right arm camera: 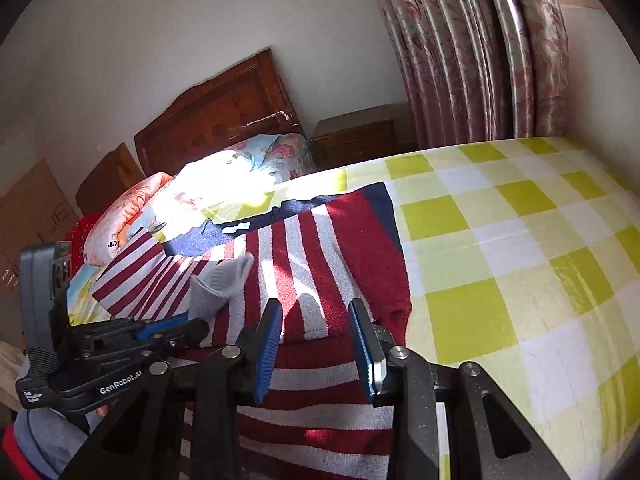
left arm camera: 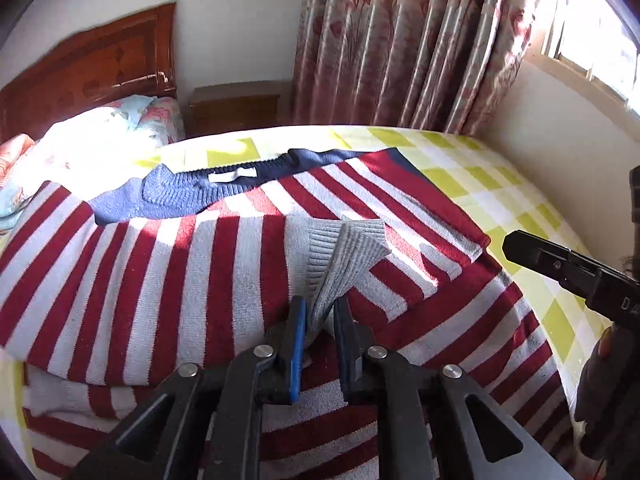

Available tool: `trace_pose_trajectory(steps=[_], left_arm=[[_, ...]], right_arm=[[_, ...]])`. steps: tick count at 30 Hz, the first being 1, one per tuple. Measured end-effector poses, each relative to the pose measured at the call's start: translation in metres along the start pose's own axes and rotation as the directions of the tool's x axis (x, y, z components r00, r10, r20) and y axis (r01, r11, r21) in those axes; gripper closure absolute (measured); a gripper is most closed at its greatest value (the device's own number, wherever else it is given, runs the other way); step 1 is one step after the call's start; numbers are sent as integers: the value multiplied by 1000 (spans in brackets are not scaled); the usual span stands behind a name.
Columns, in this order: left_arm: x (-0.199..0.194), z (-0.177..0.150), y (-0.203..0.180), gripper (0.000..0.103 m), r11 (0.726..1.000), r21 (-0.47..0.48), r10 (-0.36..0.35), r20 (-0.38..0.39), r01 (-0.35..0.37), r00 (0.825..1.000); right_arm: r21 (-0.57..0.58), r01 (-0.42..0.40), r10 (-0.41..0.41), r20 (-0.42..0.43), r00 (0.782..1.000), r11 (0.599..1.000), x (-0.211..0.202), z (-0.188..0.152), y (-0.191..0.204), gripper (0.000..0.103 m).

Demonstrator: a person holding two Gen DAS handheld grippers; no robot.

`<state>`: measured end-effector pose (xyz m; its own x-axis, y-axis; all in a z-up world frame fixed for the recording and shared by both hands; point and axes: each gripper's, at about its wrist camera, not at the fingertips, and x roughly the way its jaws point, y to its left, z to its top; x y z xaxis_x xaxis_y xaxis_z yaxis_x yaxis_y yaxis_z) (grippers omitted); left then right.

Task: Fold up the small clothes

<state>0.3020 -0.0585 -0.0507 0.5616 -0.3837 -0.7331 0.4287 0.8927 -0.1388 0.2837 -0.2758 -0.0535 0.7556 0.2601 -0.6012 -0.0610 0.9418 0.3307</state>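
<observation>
A red-and-white striped sweater with a navy yoke and collar lies spread on the bed, over the yellow-green and white checked sheet; its collar end points toward the pillows and the wooden headboard, and its hem end lies nearest the cameras. One sleeve is folded across the body, and its grey ribbed cuff stands lifted off the striped front.

The left gripper has its 2 fingers drawn close together, pinching that grey cuff; the knit rises from between the blue pad and the darker finger beside it and fans out above them. In the right wrist view the same gripper reaches in from the left, with the cuff bunched at its tip above the stripes.

The right gripper has its 2 fingers spread, with nothing between them; both blue pads hang just above the sweater near its right edge, the striped fabric showing through the gap; whether they touch the knit cannot be told. In the left wrist view only a black part of the right gripper shows at the right edge, above the checked sheet beside the sweater.

A floral curtain hangs behind the bed, a wooden nightstand stands beside the headboard, and patterned pillows lie at the head.
</observation>
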Motion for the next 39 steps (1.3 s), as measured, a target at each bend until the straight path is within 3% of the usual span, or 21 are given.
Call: trace_pose_trajectory(steps=[1, 2, 3, 6, 9, 12, 14, 16, 19, 24, 27, 28, 29, 31, 35, 39], left_arm=[[-10, 3, 7, 12, 999, -32, -29, 3, 29, 1000], [-27, 4, 16, 0, 996, -72, -48, 47, 51, 998], [-48, 1, 24, 0, 993, -107, -29, 105, 41, 994], [-95, -17, 62, 0, 964, -243, 161, 217, -106, 963], [-101, -41, 113, 0, 894, -369, 317, 118, -255, 941], [-92, -58, 146, 0, 848, -380, 399, -2, -370, 917], [-85, -63, 155, 0, 841, -382, 406, -24, -384, 913], [-74, -64, 158, 0, 842, -373, 407, -36, -390, 913], [-57, -57, 157, 0, 852, -348, 393, -65, -390, 917], [-52, -57, 163, 0, 855, -372, 363, -69, -362, 929], [-53, -57, 162, 0, 853, -369, 372, -70, -370, 926], [-52, -57, 162, 0, 852, -368, 374, -70, -372, 925], [-53, -57, 163, 0, 852, -372, 372, -69, -369, 926], [-54, -58, 165, 0, 848, -383, 370, -68, -367, 926], [-54, -60, 170, 0, 840, -409, 361, -69, -357, 930], [-54, -61, 172, 0, 837, -417, 358, -69, -353, 931]], right_arm=[[0, -12, 12, -4, 1000, 1000, -5, 1, -4, 69], [0, -26, 26, -3, 1000, 1000, -9, 2, -7, 69], [1, -41, 41, -3, 999, 999, -12, 3, -9, 69], [46, -100, 101, -28, 994, 994, -7, 4, -14, 69], [90, -186, 194, -83, 978, 978, 13, 1, -4, 69], [104, -279, 292, -151, 944, 955, 33, -3, 20, 69], [113, -310, 327, -194, 925, 944, 46, -6, 38, 69], [113, -314, 332, -211, 920, 943, 57, -6, 52, 69], [129, -240, 267, -264, 927, 962, 78, -6, 63, 69], [220, -190, 245, -259, 934, 957, 81, -5, 56, 70], [245, -156, 216, -242, 946, 957, 86, -1, 54, 73], [241, -128, 185, -235, 954, 962, 89, 1, 55, 78], [230, -106, 159, -230, 960, 968, 90, 2, 57, 89], [203, -121, 164, -212, 963, 972, 88, 1, 62, 96], [22, -132, 132, -43, 990, 991, 40, 11, 67, 97], [10, -61, 62, -32, 998, 998, 22, 15, 37, 97]])
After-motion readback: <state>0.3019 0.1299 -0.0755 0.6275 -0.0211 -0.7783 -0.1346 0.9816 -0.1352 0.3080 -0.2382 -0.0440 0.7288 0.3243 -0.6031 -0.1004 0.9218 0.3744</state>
